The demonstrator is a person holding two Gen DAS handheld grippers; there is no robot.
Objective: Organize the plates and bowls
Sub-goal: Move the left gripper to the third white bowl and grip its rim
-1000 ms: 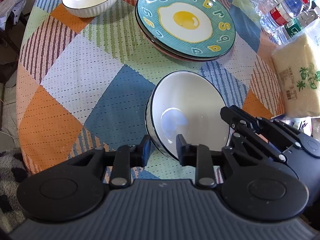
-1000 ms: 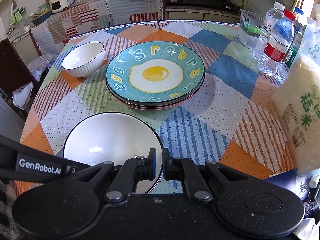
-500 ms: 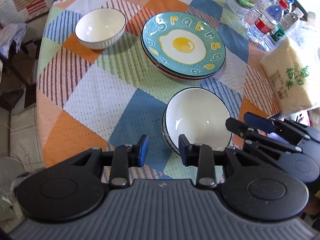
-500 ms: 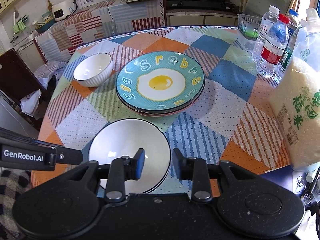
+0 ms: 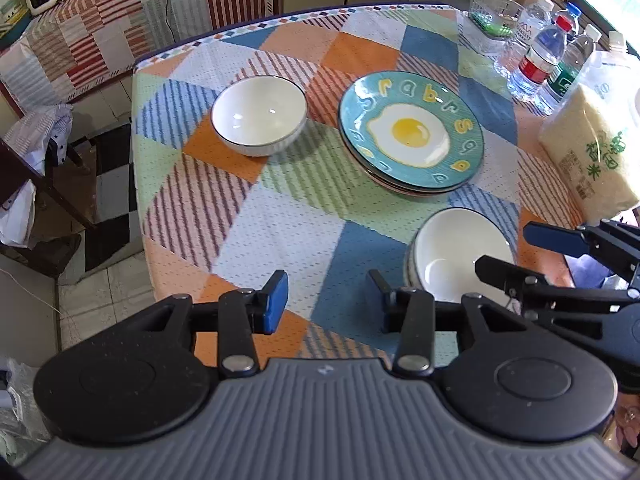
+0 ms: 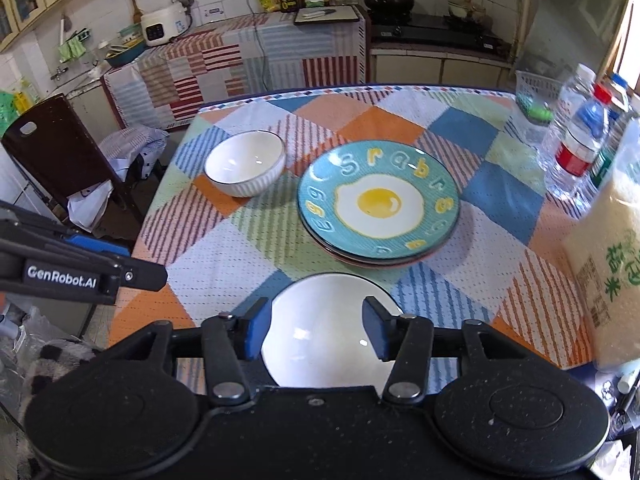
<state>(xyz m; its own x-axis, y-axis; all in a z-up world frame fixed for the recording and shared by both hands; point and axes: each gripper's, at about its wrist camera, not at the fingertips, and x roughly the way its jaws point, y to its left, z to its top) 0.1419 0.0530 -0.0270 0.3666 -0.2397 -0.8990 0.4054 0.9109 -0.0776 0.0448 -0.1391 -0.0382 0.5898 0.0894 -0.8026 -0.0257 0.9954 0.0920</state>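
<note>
A white dark-rimmed bowl (image 5: pixel 456 256) (image 6: pixel 328 332) sits at the table's near edge; it looks nested in another. A second white bowl (image 5: pixel 259 114) (image 6: pixel 245 166) stands at the far left. Beside it lies a stack of plates (image 5: pixel 412 132) (image 6: pixel 378 204), the top one teal with a fried-egg picture. My left gripper (image 5: pixel 326 300) (image 6: pixel 140 262) hovers left of the near bowl, jaws opening, nothing between them. Above that bowl's near side hangs my right gripper (image 6: pixel 315 332) (image 5: pixel 508 251), jaws opening, pads clear of the rim.
Water bottles (image 6: pixel 580 140), a clear basket (image 5: pixel 492 16) and a bag of rice (image 6: pixel 612 264) crowd the table's right side. A dark chair (image 6: pixel 60 152) with cloth on it stands off the left edge. A covered counter (image 6: pixel 240 68) runs behind the table.
Both grippers have risen and drawn back from the near bowl. The right one, shut at the bowl's rim a second ago, has spread its jaws; the left jaws have widened too.
</note>
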